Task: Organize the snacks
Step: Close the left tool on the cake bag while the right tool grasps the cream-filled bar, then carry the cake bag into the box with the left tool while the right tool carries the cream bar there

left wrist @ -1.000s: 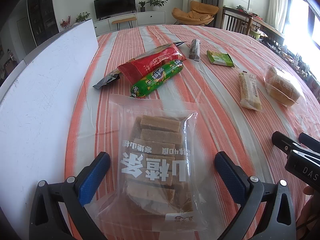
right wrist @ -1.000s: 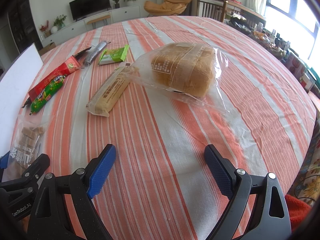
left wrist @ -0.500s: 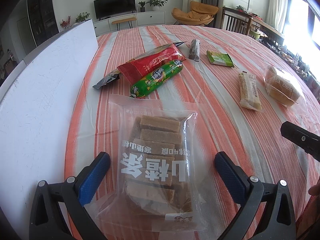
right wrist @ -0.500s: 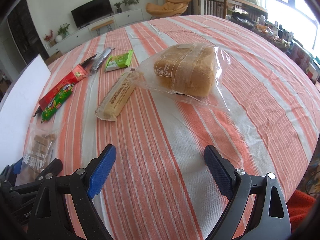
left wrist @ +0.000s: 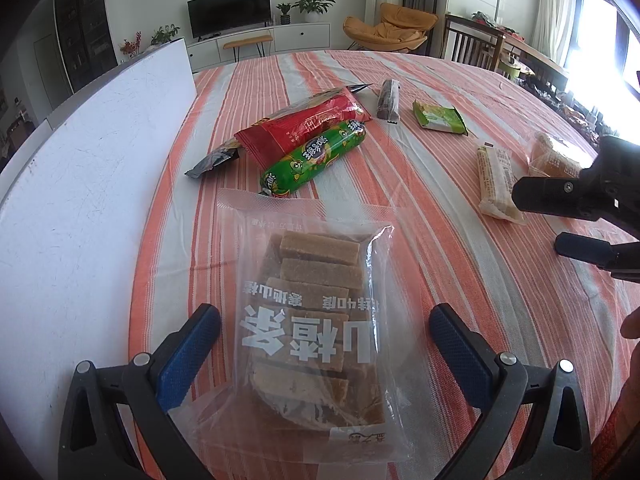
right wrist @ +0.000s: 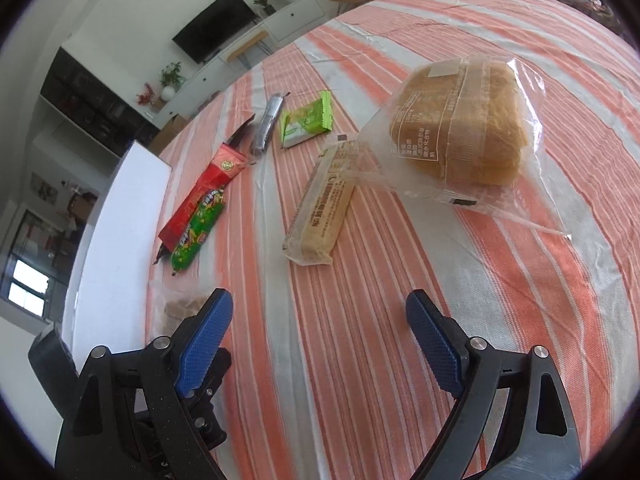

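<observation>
My left gripper (left wrist: 325, 350) is open, its blue pads on either side of a clear bag of brown hawthorn bars (left wrist: 316, 320) lying on the striped tablecloth. My right gripper (right wrist: 320, 338) is open and empty, above the cloth, short of a long biscuit pack (right wrist: 324, 208) and a bagged bread loaf (right wrist: 460, 124). A red packet (left wrist: 304, 128), a green sausage pack (left wrist: 316, 156), a dark bar (left wrist: 388, 96) and a green wafer pack (left wrist: 440, 116) lie farther off. The right gripper's body (left wrist: 580, 200) shows at the right of the left wrist view.
A white board (left wrist: 80, 200) covers the table's left side, its edge next to the bar bag. The striped cloth (right wrist: 360, 360) lies under my right gripper. The table's round edge curves away on the right. A TV unit and chairs stand far behind.
My right gripper has risen and moved forward towards the biscuit pack and bread, tilting to the left. My left gripper and the bag of bars have stayed still.
</observation>
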The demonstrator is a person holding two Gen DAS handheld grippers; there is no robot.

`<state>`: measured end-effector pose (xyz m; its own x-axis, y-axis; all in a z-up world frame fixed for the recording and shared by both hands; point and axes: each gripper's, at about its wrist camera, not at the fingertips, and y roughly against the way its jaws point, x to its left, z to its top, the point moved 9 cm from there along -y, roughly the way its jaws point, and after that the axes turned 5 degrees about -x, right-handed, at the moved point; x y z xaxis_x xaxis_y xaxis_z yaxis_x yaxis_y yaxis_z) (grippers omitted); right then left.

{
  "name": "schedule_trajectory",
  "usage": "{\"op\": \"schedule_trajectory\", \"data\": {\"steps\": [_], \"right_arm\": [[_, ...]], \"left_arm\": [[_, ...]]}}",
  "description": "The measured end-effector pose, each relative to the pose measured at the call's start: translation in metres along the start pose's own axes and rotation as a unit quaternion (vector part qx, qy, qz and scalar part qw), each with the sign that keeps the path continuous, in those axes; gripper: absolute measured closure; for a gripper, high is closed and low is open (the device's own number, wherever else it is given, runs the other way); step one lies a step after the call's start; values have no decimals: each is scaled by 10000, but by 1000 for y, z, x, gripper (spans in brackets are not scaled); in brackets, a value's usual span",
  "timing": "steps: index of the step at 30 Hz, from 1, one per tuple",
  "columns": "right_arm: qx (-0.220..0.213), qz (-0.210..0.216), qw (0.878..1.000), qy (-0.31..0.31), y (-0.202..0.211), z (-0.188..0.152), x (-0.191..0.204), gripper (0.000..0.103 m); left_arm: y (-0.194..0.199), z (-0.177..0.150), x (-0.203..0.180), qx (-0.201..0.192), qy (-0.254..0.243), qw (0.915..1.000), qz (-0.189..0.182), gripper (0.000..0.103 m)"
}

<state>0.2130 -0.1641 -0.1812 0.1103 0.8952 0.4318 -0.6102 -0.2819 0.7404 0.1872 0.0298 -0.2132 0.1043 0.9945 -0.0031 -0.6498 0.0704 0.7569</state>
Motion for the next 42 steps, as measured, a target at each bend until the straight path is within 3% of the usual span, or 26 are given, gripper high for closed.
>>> {"op": "schedule_trajectory", "data": {"steps": [5,9,14,16,17,18,22,25,27,31,36,37,39,40,41,42], "right_arm": [[329,-806,9953,430,-33,32,5,14],[337,-1302,9876,805,-47,41,9,19],[264,-1743,9749,1359,-53,45,14,49],[252,-1744,9721,1547,-52,43,16,57],[268,-1688,9717,1628,-51,42,17,70],[324,-1620,9721,1668,-50,39,17,72],[656,-1126,9727,1918,-39,18,23,72],[941,-893,9625,2383,-25,-6,23,72],[1094,-827,9573,2544,-14,-18,16,72],[1228,-812,9585,2443,-1,-25,0,71],[1198,-883,9590,2410,1,-25,-1,60],[1208,-895,9574,2465,0,-27,1,60],[1238,-988,9535,2562,-1,-32,3,62],[1202,-1060,9524,2594,0,-31,2,72],[1198,-1088,9525,2581,0,-32,2,73],[1197,-1074,9545,2513,4,-33,0,73]], "left_arm": [[0,0,0,-1,-1,10000,-1,0],[0,0,0,-1,-2,10000,-1,0],[-1,0,0,-2,-2,10000,-1,0],[-1,0,0,-2,-3,10000,-1,0],[-1,0,0,-2,-3,10000,-1,0],[-1,0,0,-3,-3,10000,-2,0],[-1,0,-1,-5,-10,10000,-10,0],[-1,0,-1,-5,-11,10000,-10,0],[-1,0,-1,-4,-12,10000,-9,0],[-1,0,-1,24,-25,10000,-14,0],[0,-2,-3,425,-180,9988,-155,1],[0,-4,-2,476,-192,9985,-171,2],[4,-4,-3,445,-228,9985,-217,19],[6,-3,-4,432,-267,9983,-272,25],[9,-2,-4,387,-305,9986,-197,36],[12,-1,-4,343,-312,9988,-169,40]]}}
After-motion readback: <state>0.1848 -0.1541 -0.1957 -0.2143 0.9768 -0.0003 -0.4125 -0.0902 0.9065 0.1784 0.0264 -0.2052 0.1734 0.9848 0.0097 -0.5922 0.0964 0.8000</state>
